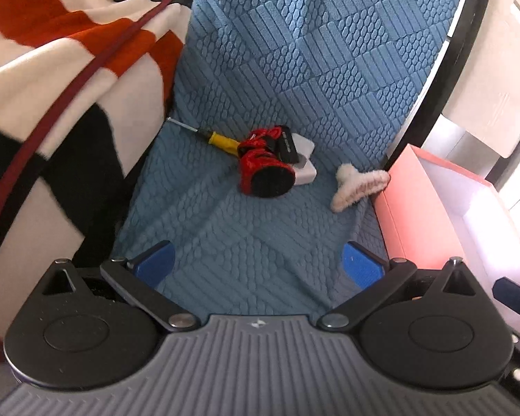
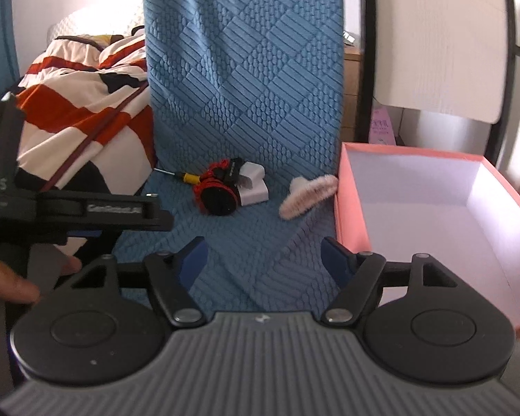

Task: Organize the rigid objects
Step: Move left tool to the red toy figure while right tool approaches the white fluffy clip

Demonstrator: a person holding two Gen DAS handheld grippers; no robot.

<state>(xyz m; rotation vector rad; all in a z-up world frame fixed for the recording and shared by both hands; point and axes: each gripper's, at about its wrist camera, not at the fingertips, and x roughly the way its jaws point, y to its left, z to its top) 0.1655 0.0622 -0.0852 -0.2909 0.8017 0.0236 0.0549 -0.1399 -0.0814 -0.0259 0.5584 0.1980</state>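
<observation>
Left gripper (image 1: 258,265) is seen with blue pads spread wide, nothing between them, over the blue textured quilted cover (image 1: 294,69). Right gripper (image 2: 263,260) also stands open and empty; no earlier picture backs any motion. Far left of both, a rumpled red, white and black striped blanket (image 1: 52,52) is piled. Ahead and slightly left of the left gripper, a yellow-handled screwdriver (image 1: 222,140) lies touching a red and black fabric item (image 1: 267,170), which rests against a white plastic charger block (image 1: 305,166) with a black part on top. Ahead-right, a fluffy pale pink hair claw (image 1: 355,183) touches the wall of an open pink cardboard box (image 2: 350,204), just right of the right gripper.
</observation>
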